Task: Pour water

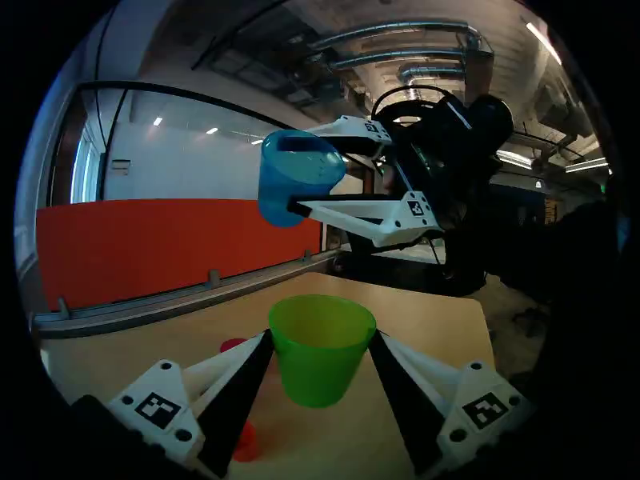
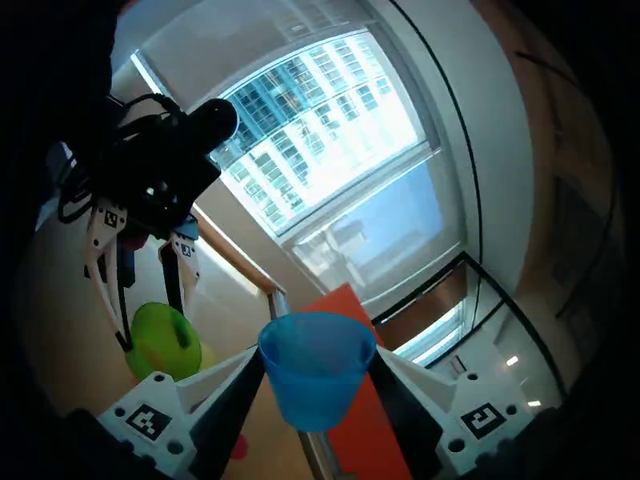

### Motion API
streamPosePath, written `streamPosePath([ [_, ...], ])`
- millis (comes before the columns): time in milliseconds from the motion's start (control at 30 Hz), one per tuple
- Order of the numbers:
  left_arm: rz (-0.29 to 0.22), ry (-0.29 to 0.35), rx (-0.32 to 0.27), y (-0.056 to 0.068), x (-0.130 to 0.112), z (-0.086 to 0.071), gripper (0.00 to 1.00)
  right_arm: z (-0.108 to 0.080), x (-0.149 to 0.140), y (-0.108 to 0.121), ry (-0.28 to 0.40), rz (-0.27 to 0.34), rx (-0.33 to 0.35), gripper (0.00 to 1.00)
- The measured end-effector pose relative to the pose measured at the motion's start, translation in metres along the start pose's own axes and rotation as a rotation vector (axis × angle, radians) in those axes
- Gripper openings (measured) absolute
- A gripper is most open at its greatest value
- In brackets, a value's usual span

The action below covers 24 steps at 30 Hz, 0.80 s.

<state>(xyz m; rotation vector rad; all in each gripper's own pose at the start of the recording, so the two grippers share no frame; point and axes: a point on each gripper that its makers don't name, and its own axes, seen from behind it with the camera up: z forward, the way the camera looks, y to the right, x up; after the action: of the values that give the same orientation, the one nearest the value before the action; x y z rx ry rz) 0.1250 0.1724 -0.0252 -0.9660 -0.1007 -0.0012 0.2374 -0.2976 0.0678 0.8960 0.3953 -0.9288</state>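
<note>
Left gripper view shows the wooden table (image 1: 432,320), open room past its right edge, the left gripper (image 1: 322,340) clamped on the green cup (image 1: 322,372) well inside the table's edges, and the right gripper (image 1: 286,177) clasping the tilted blue cup (image 1: 302,164) high above the table.

The translucent green plastic cup (image 1: 322,356) stands upright, mouth up, clasped between the fingers of the left hand-held gripper (image 1: 321,340) low at the pale wooden surface (image 1: 436,320). The translucent blue plastic cup (image 1: 298,178) hangs higher and beyond it, slightly tilted, pinched by the right hand-held gripper (image 2: 318,356).
</note>
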Motion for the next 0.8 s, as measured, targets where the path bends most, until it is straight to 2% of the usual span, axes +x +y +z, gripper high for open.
streamPosePath([
  [800, -0.005, 0.006, -0.013, 0.003, 0.002, 0.004, 0.86, -0.001, 0.001, 0.018, -0.006, -0.109, -0.028, 0.89],
])
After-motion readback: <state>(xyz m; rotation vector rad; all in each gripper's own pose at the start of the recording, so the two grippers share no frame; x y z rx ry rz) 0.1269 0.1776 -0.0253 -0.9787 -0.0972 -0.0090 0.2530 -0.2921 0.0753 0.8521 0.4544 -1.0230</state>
